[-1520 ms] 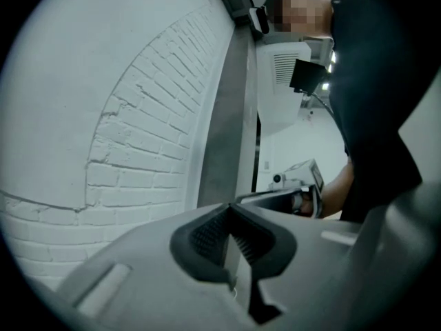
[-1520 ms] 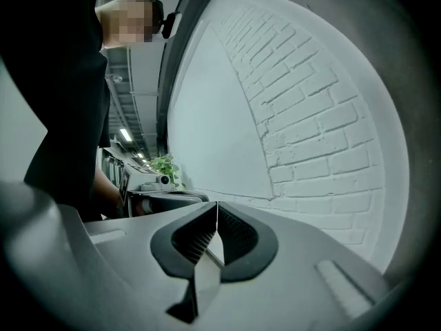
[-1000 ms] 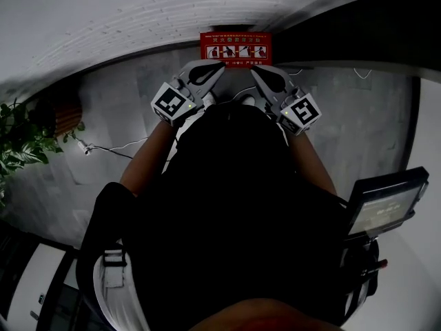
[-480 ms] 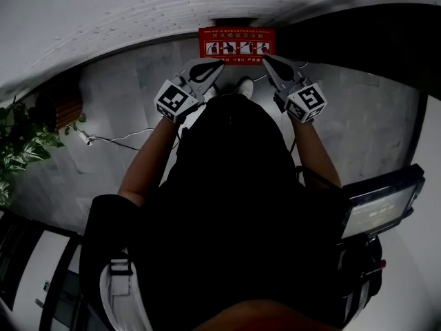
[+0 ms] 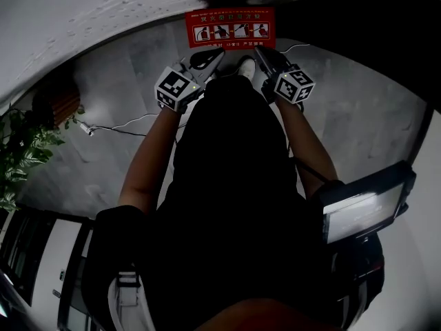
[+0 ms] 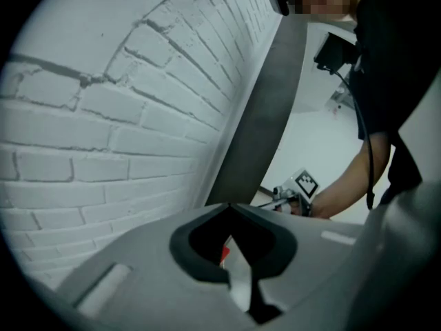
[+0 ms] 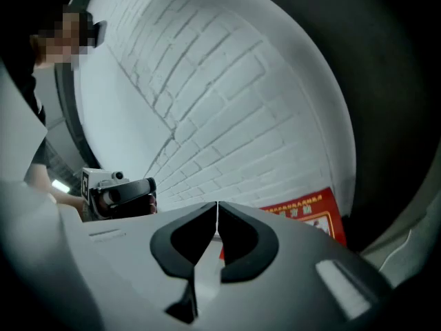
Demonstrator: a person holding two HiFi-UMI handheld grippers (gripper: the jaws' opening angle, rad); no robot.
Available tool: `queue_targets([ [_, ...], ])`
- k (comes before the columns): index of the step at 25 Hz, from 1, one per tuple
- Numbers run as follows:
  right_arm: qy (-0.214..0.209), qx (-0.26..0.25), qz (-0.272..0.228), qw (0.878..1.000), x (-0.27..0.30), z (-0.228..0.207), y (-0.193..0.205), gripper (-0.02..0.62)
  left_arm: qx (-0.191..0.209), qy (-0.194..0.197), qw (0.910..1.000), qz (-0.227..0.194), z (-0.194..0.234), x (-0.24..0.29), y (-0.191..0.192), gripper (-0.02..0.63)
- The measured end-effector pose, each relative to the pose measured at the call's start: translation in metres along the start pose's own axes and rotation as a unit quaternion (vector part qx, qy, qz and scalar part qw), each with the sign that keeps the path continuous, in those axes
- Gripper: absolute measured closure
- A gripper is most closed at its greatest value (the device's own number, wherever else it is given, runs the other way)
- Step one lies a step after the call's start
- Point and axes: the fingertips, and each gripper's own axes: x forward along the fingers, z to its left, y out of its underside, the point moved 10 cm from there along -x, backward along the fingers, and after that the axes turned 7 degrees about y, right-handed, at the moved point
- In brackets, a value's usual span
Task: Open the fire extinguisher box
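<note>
The red fire extinguisher box (image 5: 229, 28) stands on the floor against the white brick wall, its printed top face up. My left gripper (image 5: 220, 52) hovers just in front of the box's lower left edge, jaws shut and empty. My right gripper (image 5: 257, 49) sits at the lower right edge, also shut with nothing in it. In the right gripper view the jaw tips (image 7: 217, 203) meet, with the red box (image 7: 306, 212) just beyond them and the left gripper (image 7: 117, 193) off to the side. In the left gripper view the tips (image 6: 231, 204) are together, and the right gripper (image 6: 298, 188) shows beyond.
White brick wall (image 5: 83, 12) behind the box, dark panel (image 5: 358, 19) to its right. A potted plant (image 5: 21, 150) and a cable (image 5: 117, 126) lie on the grey floor at left. A device with a lit screen (image 5: 362, 209) hangs at the person's right side.
Both grippers have moved forward to the red box's near edge, the right one swinging inward. The view has tipped so the box sits nearer. Jaws have stayed shut.
</note>
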Motion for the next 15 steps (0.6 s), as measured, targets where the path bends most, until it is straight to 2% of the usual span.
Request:
queue_targets([
  [3, 0.009, 0.093, 0.030, 0.995, 0.013, -0.030, 0.040, 0.584, -0.019, 0.000, 0.9996, 0.022, 0.011, 0.014, 0.026, 0.607],
  [6, 0.033, 0.160, 0.051, 0.985, 0.021, -0.058, 0.081, 0.575, -0.028, -0.005, 0.9984, 0.048, 0.019, 0.023, 0.051, 0.607],
  [10, 0.059, 0.241, 0.043, 0.968, 0.029, -0.088, 0.122, 0.572, -0.039, -0.011, 0.9960, 0.079, 0.022, 0.035, 0.082, 0.607],
  [15, 0.074, 0.320, 0.024, 0.944, 0.043, -0.116, 0.155, 0.487, -0.051, -0.019, 0.9942, 0.093, 0.018, 0.041, 0.106, 0.607],
])
